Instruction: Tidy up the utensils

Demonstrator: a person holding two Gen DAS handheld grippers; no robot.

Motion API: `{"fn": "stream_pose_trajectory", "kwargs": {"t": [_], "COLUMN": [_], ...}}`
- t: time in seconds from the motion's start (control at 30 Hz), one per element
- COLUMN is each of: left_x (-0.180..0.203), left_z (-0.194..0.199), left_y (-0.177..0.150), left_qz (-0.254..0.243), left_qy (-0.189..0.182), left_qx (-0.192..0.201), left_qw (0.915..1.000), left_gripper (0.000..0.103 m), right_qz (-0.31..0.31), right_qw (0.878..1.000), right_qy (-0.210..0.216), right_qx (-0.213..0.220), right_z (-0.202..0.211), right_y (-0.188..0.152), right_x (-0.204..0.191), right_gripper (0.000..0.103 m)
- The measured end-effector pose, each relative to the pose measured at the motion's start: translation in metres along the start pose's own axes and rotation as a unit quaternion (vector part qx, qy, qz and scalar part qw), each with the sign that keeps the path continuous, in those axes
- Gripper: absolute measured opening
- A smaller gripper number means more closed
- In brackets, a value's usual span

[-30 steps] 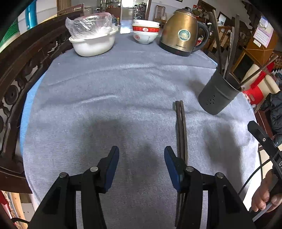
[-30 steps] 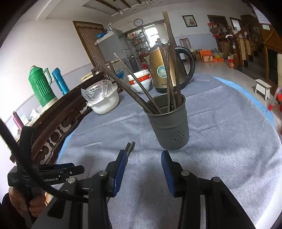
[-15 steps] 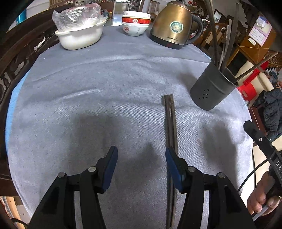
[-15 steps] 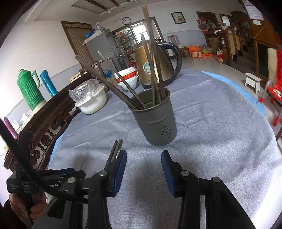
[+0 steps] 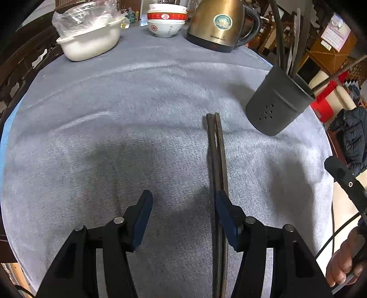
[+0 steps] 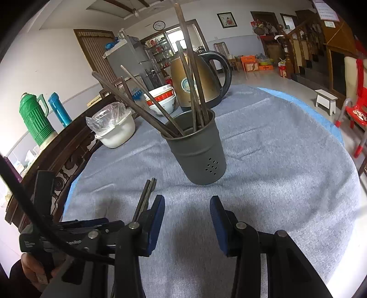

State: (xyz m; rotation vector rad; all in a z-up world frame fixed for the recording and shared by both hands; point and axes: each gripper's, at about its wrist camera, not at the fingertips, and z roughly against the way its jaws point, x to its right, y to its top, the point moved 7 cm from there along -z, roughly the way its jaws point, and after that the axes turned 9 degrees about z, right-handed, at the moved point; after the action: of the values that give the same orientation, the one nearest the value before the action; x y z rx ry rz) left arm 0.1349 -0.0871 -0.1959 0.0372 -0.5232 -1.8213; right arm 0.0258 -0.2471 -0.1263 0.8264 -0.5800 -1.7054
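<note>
Counter layout, both wrist views

Pair of chopsticks point(image 5: 216, 146) flat on the cloth point(image 5: 114, 114) mid-counter, side by side and touching, tips toward the holder point(image 5: 275, 107), which stands upright just beyond and to their right with more chopsticks point(image 6: 195, 91) leaning in it. Far edge, left to right: tub point(image 5: 89, 43), stacked bowls point(image 5: 166, 20), kettle point(image 5: 220, 23). Left gripper point(image 5: 182, 206) hangs over the pair's near end; its right finger point(image 5: 223, 211) overlaps them.
</note>
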Motion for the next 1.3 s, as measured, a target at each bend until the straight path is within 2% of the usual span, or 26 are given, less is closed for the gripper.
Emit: {"fn": "stream_pose_trajectory", "kwargs": {"t": [0.43,0.67,1.03,1.3], "left_x": [0.008,0.01,-0.012,-0.043], "left_z": [-0.013,-0.021,-0.02,-0.011], "left_y": [0.011,0.024,0.03,0.026], "left_qz": [-0.004,-0.004,0.009,0.033], "left_qy": [0.01,0.013,0.031,0.038], "left_qx": [0.0,0.003,0.003,0.002], "left_qw": [0.9999,0.9999,0.9995,0.9987], "left_gripper": [0.059,0.064,0.066,0.066], "right_qz": [-0.009,-0.006,-0.008,-0.006], "right_qw": [1.0,1.0,1.0,1.0], "right_qy": [0.003,0.005,0.006,0.015], "right_qx": [-0.007,-0.01,-0.007,-0.017], "right_z": [-0.004,-0.006,-0.005,-0.009], "right_y": [-0.003,-0.005,-0.004,-0.006], "right_x": [0.002,-0.001,0.001,-0.004], "right_gripper": [0.045,0.045,0.045,0.045]}}
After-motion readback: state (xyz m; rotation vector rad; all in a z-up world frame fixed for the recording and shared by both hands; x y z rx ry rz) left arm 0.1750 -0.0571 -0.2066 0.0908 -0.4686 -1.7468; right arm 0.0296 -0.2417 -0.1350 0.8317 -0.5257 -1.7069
